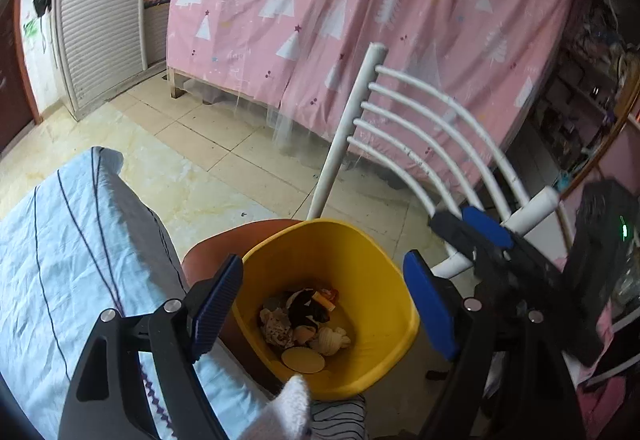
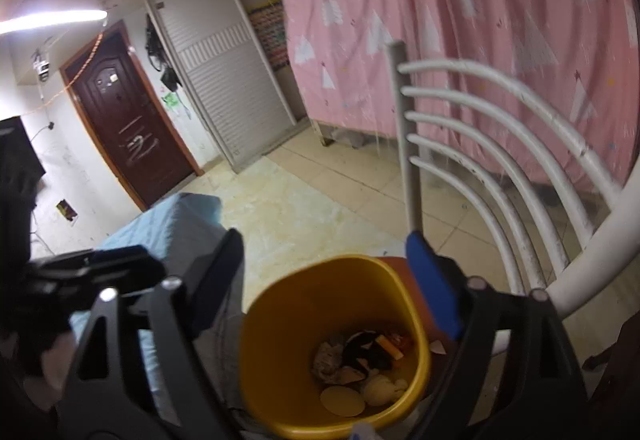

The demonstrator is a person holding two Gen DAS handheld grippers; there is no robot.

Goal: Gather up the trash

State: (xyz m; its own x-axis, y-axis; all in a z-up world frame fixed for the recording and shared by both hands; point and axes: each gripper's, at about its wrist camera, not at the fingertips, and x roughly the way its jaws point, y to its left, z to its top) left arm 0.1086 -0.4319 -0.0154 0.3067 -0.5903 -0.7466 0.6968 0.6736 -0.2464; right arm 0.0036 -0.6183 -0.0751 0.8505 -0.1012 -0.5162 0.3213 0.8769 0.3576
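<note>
Trash (image 1: 306,324) is seen piled at the bottom of the yellow bin (image 1: 360,252): crumpled paper, a dark scrap, an orange wrapper, a pale knotted lump and a flat round disc. The bin is set on the reddish seat (image 1: 208,252) of the white chair (image 1: 420,143), just beside the near corner of the blue-striped cloth (image 1: 60,240).

The left gripper (image 1: 324,304) is held above the bin mouth, jaws spread wide, nothing gripped between the pads and nothing touched. The right gripper (image 2: 332,288) is likewise hung over the bin rim, jaws wide and empty; its blurred body is caught at the right edge of the left wrist view.

A drop-off step is judged to be just about complete, with both tools empty over the container. A white fuzzy item (image 1: 286,412) is glimpsed at the bottom edge of the left view, below the bin rim; whether it is trash cannot be told. For the next move, a swing away from the bin toward the remaining litter is called for, the jaws kept wide for the approach and the chair back cleared on the way out.
</note>
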